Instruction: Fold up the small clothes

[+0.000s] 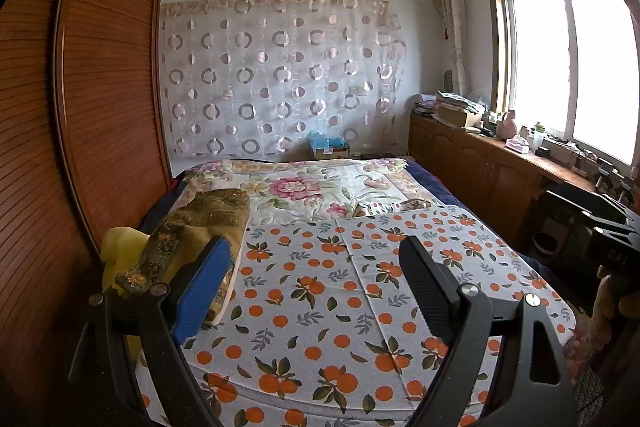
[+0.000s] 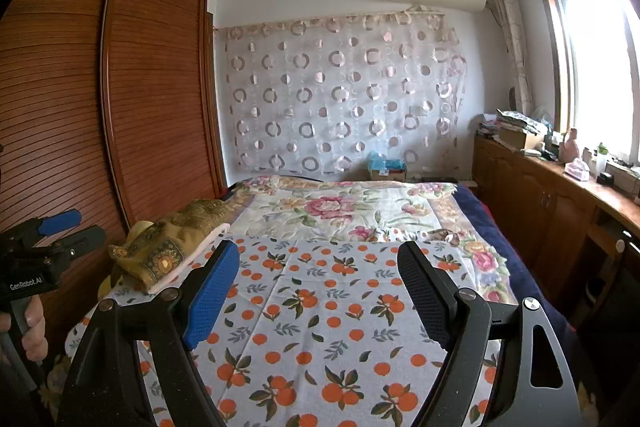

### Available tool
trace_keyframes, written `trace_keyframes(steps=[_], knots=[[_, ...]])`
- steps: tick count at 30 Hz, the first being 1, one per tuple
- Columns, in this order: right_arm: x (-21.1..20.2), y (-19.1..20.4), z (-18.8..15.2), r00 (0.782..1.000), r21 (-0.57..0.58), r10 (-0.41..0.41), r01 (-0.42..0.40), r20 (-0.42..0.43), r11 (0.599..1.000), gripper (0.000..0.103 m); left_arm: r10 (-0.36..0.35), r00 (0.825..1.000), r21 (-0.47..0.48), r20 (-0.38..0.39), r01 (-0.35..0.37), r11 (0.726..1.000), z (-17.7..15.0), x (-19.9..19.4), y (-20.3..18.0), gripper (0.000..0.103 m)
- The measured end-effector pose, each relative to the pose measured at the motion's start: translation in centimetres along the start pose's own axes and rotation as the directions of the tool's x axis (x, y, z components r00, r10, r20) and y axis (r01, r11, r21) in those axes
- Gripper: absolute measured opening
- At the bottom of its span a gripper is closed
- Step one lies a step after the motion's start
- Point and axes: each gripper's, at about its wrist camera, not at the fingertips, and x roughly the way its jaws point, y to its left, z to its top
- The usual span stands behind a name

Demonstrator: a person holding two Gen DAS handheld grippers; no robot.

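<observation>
- Your left claw (image 1: 316, 275) is spread wide above the bed, nothing between its blue pad and black pad.
- Your right claw (image 2: 320, 281) is likewise spread and empty, hovering over the same bed.
- Below both lies the orange-print sheet (image 1: 344, 291), flat across the near end of the bed (image 2: 516, 267).
- The small clothes (image 1: 208, 219), a brown-gold patterned heap, sit at the sheet's left edge by the wardrobe (image 1: 108, 87), partly behind your left claw's blue pad.
- Beyond the sheet, a floral blanket (image 2: 340, 207) covers the far end.
</observation>
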Motion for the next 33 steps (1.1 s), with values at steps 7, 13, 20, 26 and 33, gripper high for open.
trace_keyframes(steps=[7,13,20,26,33], knots=[[0.04,-0.16,0.11,1.0,0.0,0.003,-0.003,0.001,1.0,0.083,0.001,1.0,0.0,0.0,-0.001,1.0,-0.03,-0.09,0.02,0.087],[0.07,-0.1,0.02,1.0,0.0,0.004,-0.004,0.0,1.0,0.083,0.003,1.0,0.001,0.002,-0.003,1.0,-0.03,-0.03,-0.01,0.087],[0.12,-0.42,-0.04,1.0,-0.003,0.005,-0.005,0.0,1.0,0.083,0.002,1.0,0.001,0.002,-0.002,1.0,-0.09,-0.15,0.06,0.087],[0.14,-0.58,-0.06,1.0,-0.004,0.004,-0.004,0.0,1.0,0.083,0.002,1.0,0.0,0.002,-0.002,1.0,-0.13,-0.07,0.06,0.087],[0.15,-0.68,-0.02,1.0,-0.005,0.004,-0.004,0.0,1.0,0.083,0.001,1.0,0.002,0.004,-0.001,1.0,-0.18,-0.07,0.03,0.087]])
